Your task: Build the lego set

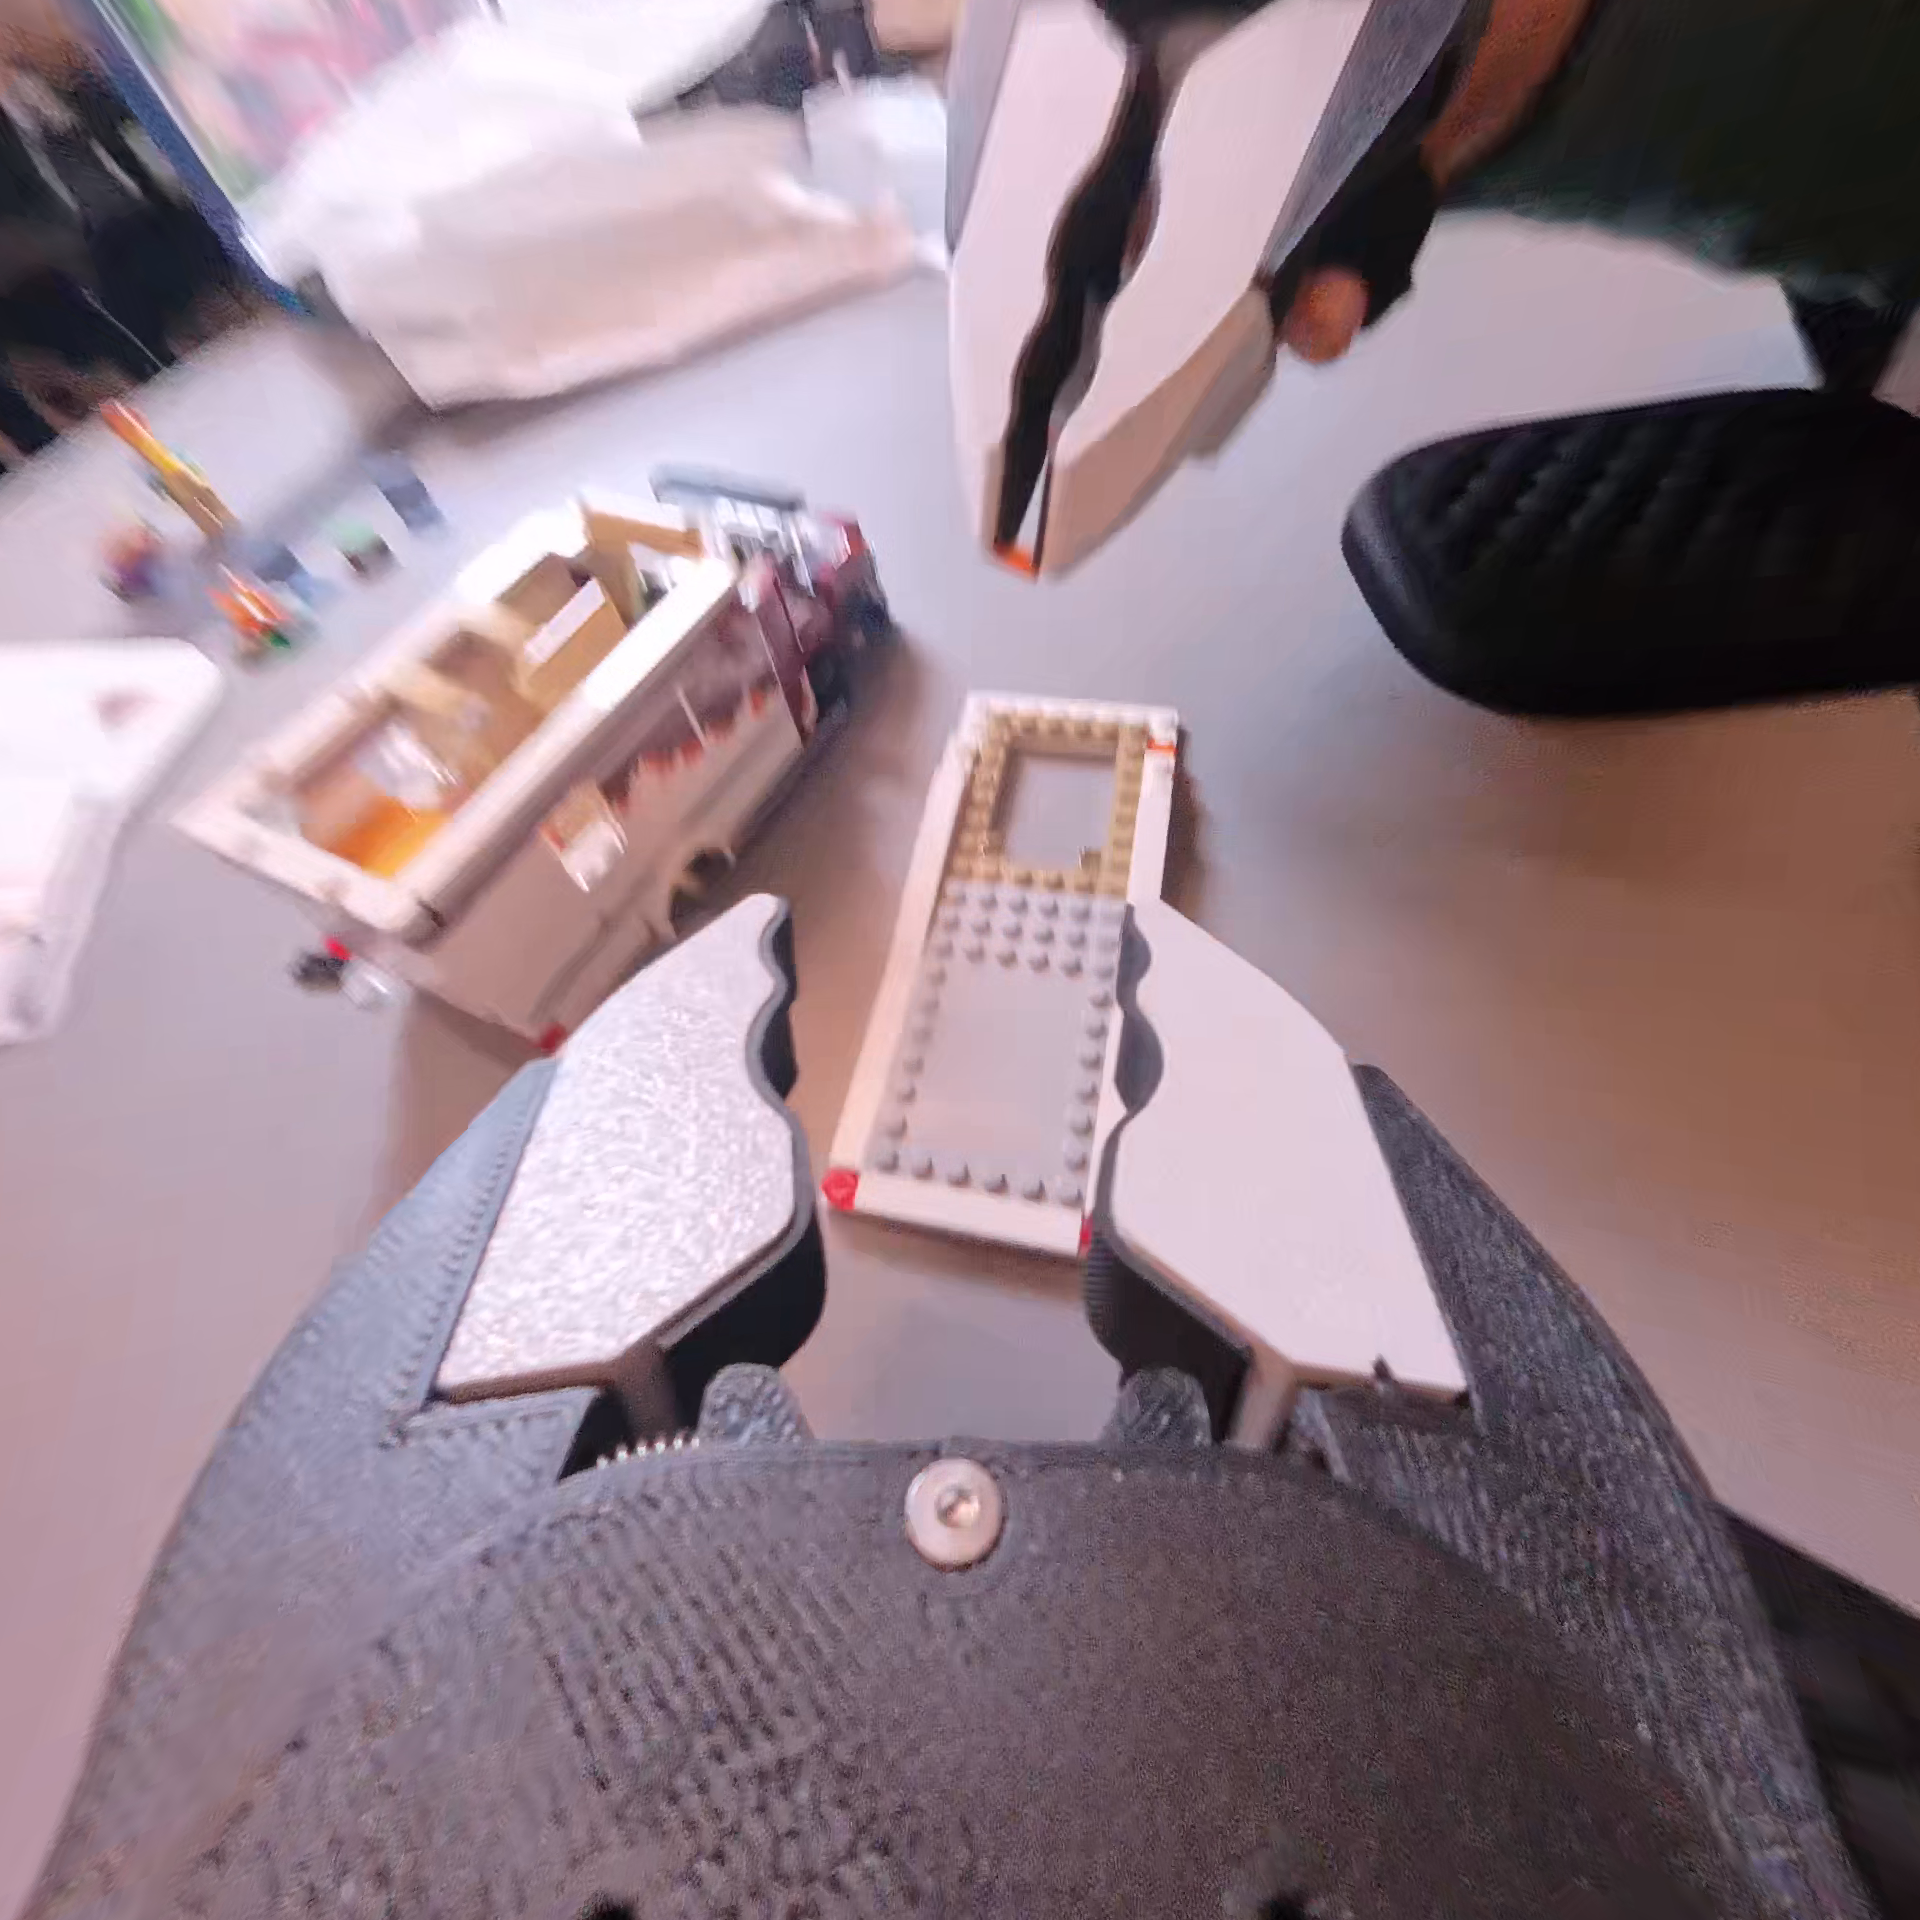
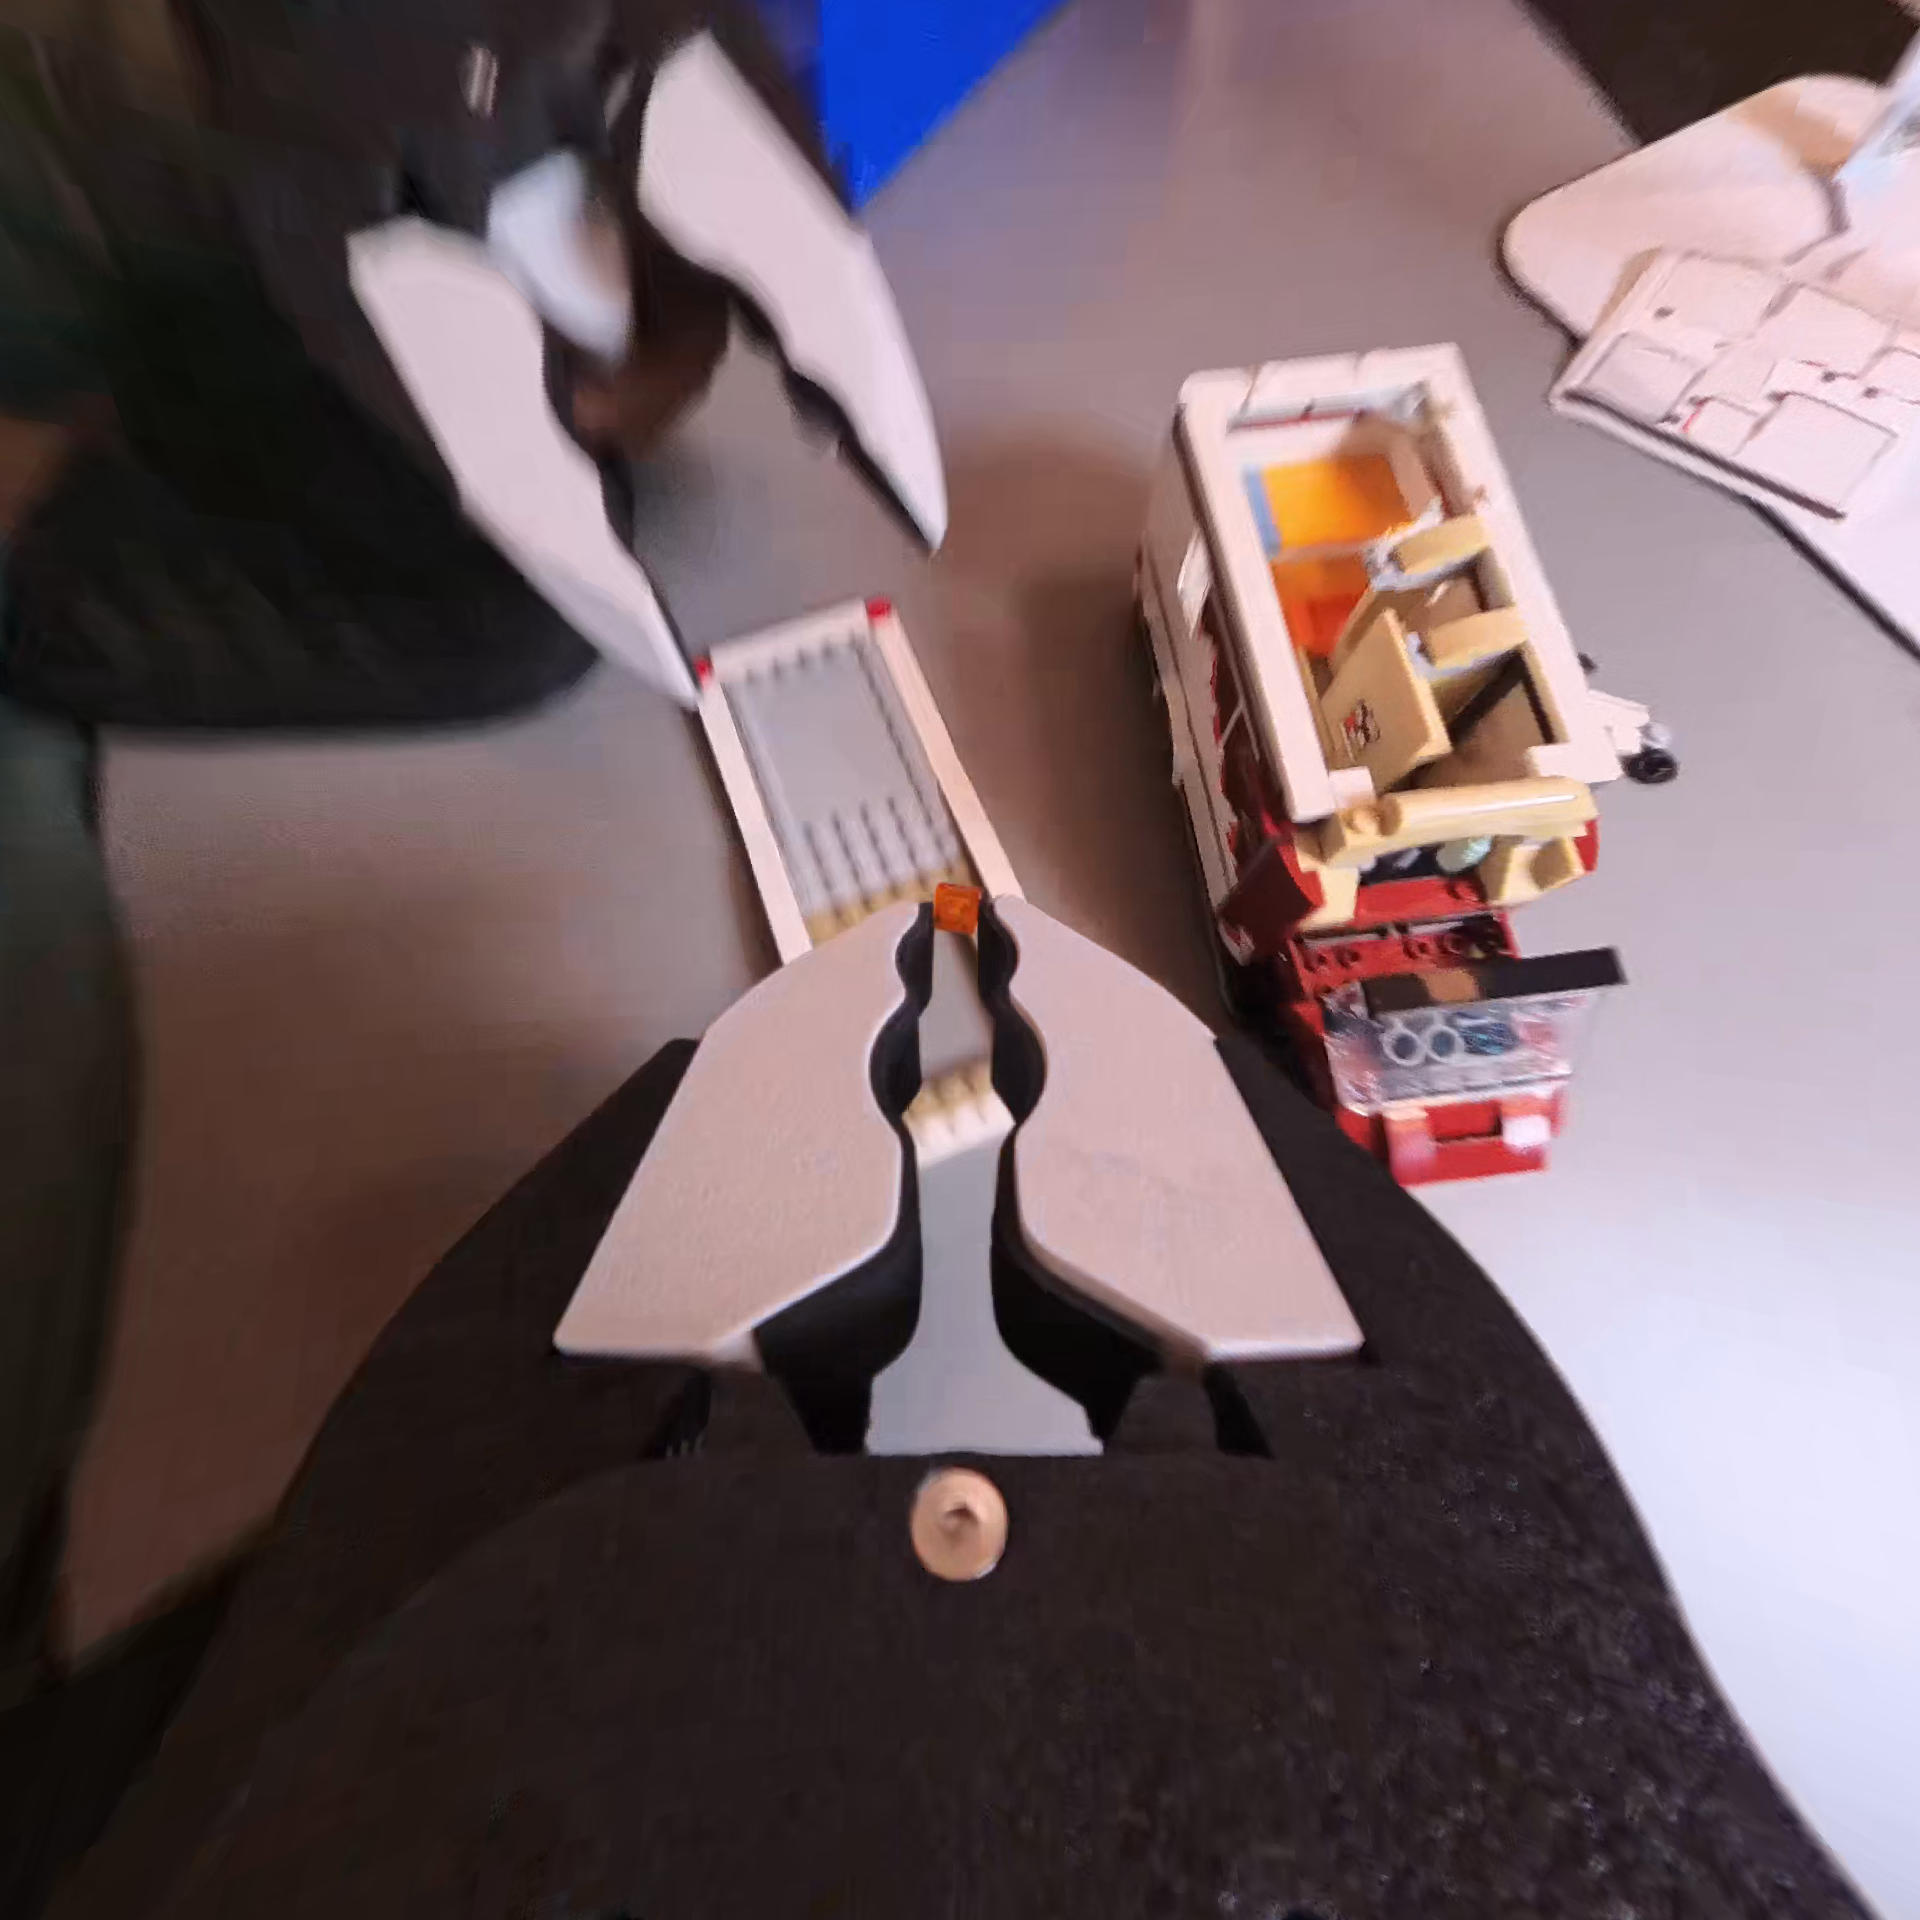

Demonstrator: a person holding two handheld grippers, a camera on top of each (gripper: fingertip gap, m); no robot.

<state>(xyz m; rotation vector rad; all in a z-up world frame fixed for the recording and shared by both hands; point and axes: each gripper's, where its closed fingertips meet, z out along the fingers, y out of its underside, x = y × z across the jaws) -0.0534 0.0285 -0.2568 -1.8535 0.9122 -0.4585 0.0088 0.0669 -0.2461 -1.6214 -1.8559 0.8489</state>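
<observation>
My left gripper [image 1: 956, 935] is open and low over the table. A long white-edged brick plate [image 1: 997, 997] with grey and tan studs lies flat between its fingers, and the pads do not press on it. In the right wrist view the left gripper [image 2: 810, 613] hangs open over the plate's [image 2: 831, 748] far end. My right gripper [image 2: 956, 920] is shut on a small orange brick [image 2: 956, 904] at its fingertips, above the plate's near end. It also shows in the left wrist view [image 1: 1023, 551], pointing down with the orange brick [image 1: 1016, 559] in its tips.
A roofless white and dark red brick van [image 2: 1382, 727] stands beside the plate, and also shows in the left wrist view [image 1: 540, 748]. White bags [image 1: 582, 229], loose small pieces [image 1: 208, 561], a booklet [image 2: 1766, 395] and a black mesh cushion [image 1: 1642, 551] lie around. The left gripper's tips are roughly 8 cm from the right gripper's.
</observation>
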